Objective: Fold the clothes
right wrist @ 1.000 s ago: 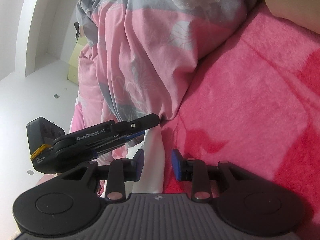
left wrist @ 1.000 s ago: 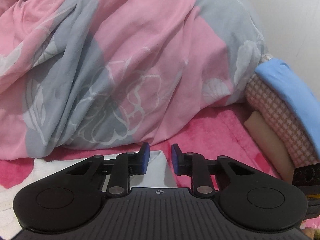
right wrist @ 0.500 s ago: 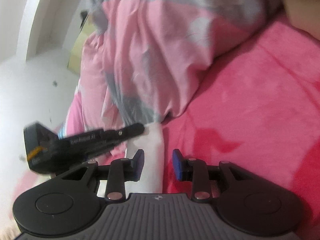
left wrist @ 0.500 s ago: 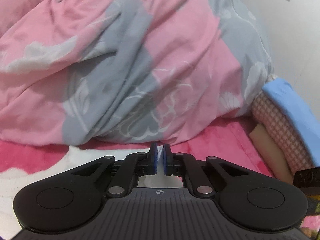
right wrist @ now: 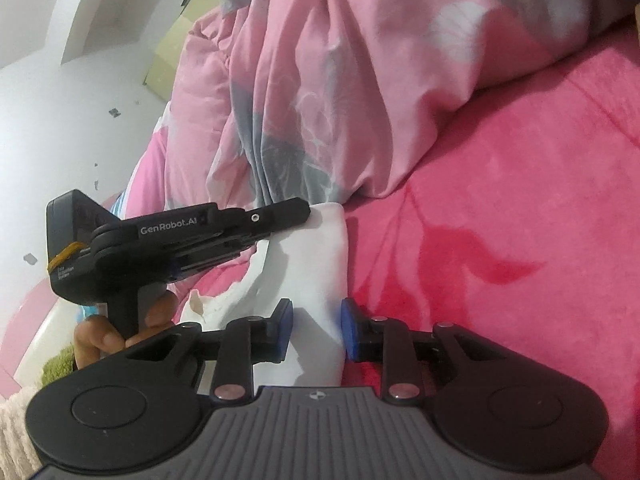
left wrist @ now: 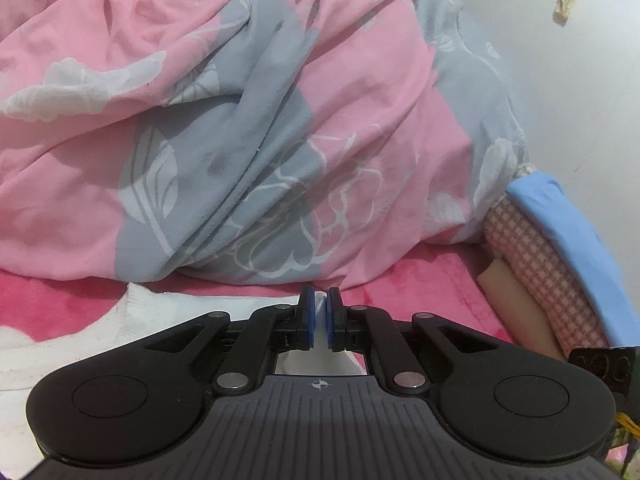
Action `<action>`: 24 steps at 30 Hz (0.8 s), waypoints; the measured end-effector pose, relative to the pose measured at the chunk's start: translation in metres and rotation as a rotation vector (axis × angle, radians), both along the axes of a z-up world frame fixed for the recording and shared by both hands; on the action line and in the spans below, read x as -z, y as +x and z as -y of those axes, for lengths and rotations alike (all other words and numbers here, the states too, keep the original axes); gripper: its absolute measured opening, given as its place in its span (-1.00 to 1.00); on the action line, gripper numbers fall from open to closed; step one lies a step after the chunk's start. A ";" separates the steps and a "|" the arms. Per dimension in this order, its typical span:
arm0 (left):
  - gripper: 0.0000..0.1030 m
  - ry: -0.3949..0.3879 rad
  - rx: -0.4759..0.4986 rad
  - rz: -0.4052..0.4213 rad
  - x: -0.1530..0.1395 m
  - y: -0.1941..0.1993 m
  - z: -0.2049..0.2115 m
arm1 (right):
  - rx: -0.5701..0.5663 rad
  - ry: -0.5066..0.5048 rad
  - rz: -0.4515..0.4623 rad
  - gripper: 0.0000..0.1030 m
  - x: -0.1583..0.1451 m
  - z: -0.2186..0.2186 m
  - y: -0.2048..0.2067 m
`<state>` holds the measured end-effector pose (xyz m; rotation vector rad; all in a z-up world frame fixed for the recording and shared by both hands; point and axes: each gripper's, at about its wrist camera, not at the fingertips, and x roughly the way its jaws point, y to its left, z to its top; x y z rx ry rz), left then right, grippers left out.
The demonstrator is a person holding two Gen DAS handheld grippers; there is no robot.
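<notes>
Home bedroom. Work surface is a bed: plush pink blanket as the base layer, big crumpled duvet in pink/grey floral print heaped at the back. Stack of folded textiles at the side against a plain white wall: blue, pink check, beige. White floor beside the bed, cardboard box standing on it. All domestic, nothing lab- or shop-like.

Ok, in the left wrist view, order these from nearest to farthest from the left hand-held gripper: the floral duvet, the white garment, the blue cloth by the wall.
1. White garment: pinched between the left hand-held gripper pads.
2. Floral duvet: heaped just behind, across the middle.
3. Blue cloth: far right, against the wall, on top of a checked fabric.
</notes>
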<state>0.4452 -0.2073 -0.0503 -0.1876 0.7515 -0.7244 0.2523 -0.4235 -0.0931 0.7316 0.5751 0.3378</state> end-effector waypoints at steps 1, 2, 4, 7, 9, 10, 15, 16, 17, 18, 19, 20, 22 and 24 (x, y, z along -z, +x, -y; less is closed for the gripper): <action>-0.93 -0.003 0.003 0.000 0.001 0.000 0.000 | -0.002 -0.005 0.001 -0.52 0.000 -0.001 0.000; -0.93 -0.007 0.006 0.000 0.001 0.000 0.001 | -0.004 -0.011 0.003 -0.71 0.000 -0.002 0.000; -0.93 -0.015 0.010 0.000 0.002 0.001 0.002 | 0.014 -0.003 0.002 -0.90 0.000 0.000 -0.001; -0.93 -0.027 0.011 0.000 0.003 0.002 0.006 | 0.062 0.026 0.003 -0.98 0.001 0.005 -0.003; -0.93 -0.032 0.012 -0.007 0.005 0.003 0.010 | 0.085 0.034 -0.014 -0.98 0.003 0.007 -0.003; -0.92 -0.036 0.013 -0.013 0.006 0.004 0.012 | 0.090 0.017 -0.018 -0.98 0.003 0.005 -0.002; -0.85 -0.060 -0.014 -0.058 0.013 0.009 0.013 | 0.122 -0.014 -0.005 -0.99 0.000 0.000 -0.004; -0.79 -0.069 -0.020 -0.069 0.013 0.010 0.011 | 0.134 -0.015 -0.005 -0.99 0.000 0.000 -0.006; -0.75 -0.080 -0.025 -0.079 0.012 0.011 0.007 | 0.147 -0.015 -0.004 -0.99 0.000 0.000 -0.007; -0.69 -0.081 -0.029 -0.079 0.010 0.011 0.004 | 0.152 -0.017 -0.007 -0.99 0.000 0.001 -0.008; -0.69 -0.076 -0.032 -0.073 0.008 0.010 0.001 | 0.157 -0.019 -0.009 -0.99 0.000 0.001 -0.008; -0.68 -0.069 -0.033 -0.059 0.004 0.007 -0.002 | 0.163 -0.021 -0.011 -0.99 -0.001 0.002 -0.009; -0.68 -0.055 -0.031 -0.022 -0.004 0.001 -0.006 | 0.164 -0.028 -0.023 -0.99 -0.001 0.000 -0.007; -0.68 -0.027 -0.007 0.029 -0.012 -0.006 -0.008 | 0.164 -0.021 -0.029 -0.99 0.001 0.003 -0.008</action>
